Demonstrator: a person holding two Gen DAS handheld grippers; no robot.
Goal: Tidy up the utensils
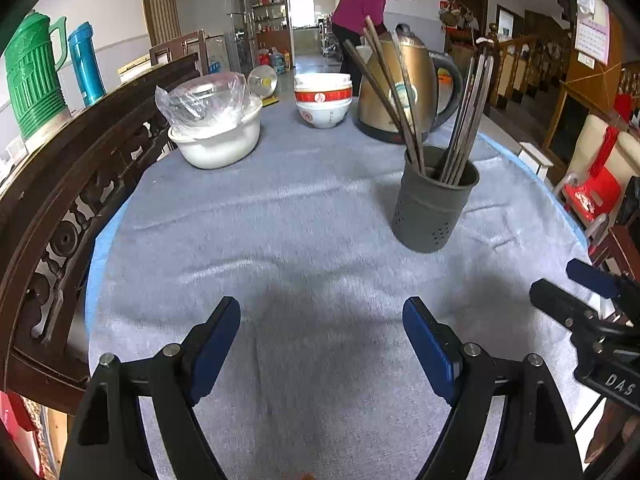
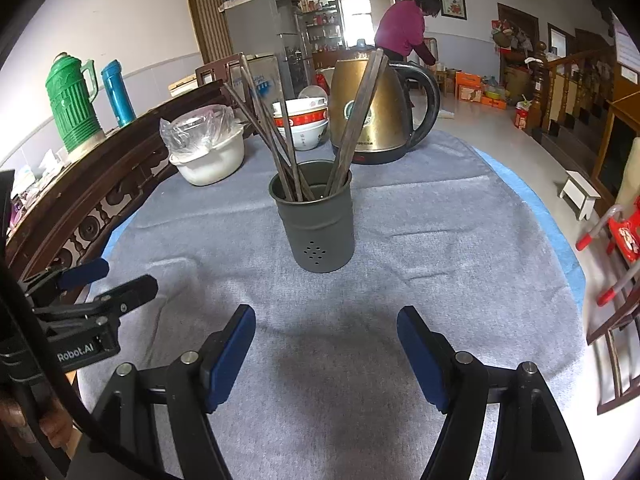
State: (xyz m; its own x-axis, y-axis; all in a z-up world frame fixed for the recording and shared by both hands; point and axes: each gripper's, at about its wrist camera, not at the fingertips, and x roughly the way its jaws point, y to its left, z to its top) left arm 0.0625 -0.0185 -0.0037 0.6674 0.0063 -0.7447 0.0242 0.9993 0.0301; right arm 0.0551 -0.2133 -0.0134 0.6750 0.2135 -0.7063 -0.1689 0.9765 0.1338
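A dark grey utensil holder (image 1: 434, 204) stands upright on the grey cloth, right of centre in the left wrist view and at centre in the right wrist view (image 2: 320, 224). Several brown chopsticks (image 1: 386, 92) stand in it, leaning in two bunches; they also show in the right wrist view (image 2: 276, 128). My left gripper (image 1: 322, 344) is open and empty, low over the cloth, well short of the holder. My right gripper (image 2: 326, 352) is open and empty, facing the holder. Each gripper shows at the edge of the other's view.
Behind the holder stand a gold electric kettle (image 2: 372, 108), stacked red-and-white bowls (image 2: 302, 124) and a white basin with a plastic bag (image 2: 208, 152). A carved wooden rail (image 1: 68, 184) borders the table's left side. A person (image 2: 404, 28) stands far back.
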